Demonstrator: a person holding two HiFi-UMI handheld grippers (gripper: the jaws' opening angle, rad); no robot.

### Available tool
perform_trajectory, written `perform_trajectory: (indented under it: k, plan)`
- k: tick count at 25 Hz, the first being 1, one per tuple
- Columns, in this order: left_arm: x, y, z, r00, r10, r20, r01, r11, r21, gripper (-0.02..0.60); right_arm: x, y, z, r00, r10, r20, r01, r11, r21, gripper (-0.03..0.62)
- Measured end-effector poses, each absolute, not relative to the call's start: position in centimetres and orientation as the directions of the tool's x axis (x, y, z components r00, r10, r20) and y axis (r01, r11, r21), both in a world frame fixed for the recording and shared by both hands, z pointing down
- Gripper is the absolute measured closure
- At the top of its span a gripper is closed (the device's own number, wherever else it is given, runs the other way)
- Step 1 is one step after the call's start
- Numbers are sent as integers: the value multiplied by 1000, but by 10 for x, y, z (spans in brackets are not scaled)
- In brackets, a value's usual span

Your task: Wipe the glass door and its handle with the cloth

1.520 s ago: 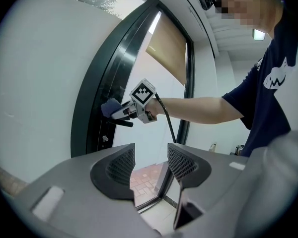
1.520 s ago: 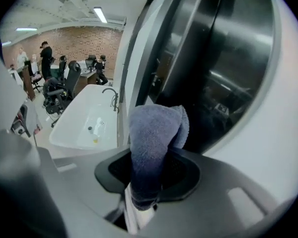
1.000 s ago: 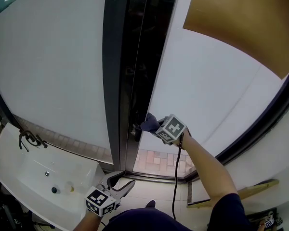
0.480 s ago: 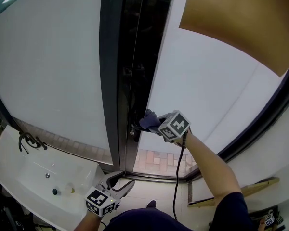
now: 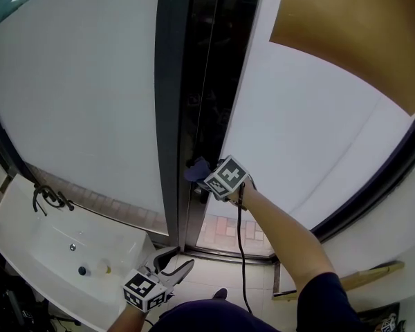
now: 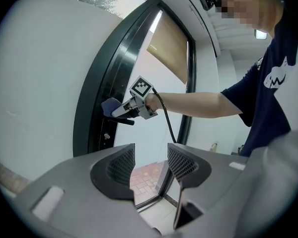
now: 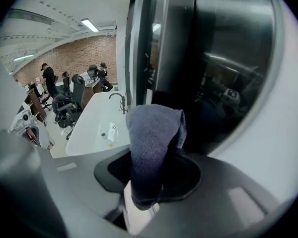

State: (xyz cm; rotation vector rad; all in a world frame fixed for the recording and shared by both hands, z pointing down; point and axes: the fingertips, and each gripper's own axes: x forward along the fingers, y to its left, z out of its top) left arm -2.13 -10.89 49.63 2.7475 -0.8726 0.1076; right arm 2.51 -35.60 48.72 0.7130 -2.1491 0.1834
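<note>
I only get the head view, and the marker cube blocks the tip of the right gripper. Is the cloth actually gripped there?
Observer: Yes. The right gripper view shows the dark blue-grey terry cloth pinched between the fingers of the right gripper, which have just been easing open a little.
Operator: And the left gripper?
Observer: Its own view shows the left gripper with fingers apart and nothing between them.
Operator: Where is the cloth relative to the handle?
Observer: In the left gripper view it sits just above the black lever handle on the dark door frame. I cannot tell if they touch.
</note>
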Motion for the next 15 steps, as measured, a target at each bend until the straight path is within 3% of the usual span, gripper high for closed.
perform_trajectory:
  k: [8, 15]
  plan:
    - [-20, -112, 497, 819, -554, 148, -573, -789, 221, 380, 19, -358, 470, -531, -485, 695, -548, 822, 155, 356]
    - [-13, -115, 500, 825, -543, 155, -565, -795, 221, 380, 14, -359, 451, -521, -566, 639, -531, 801, 277, 300]
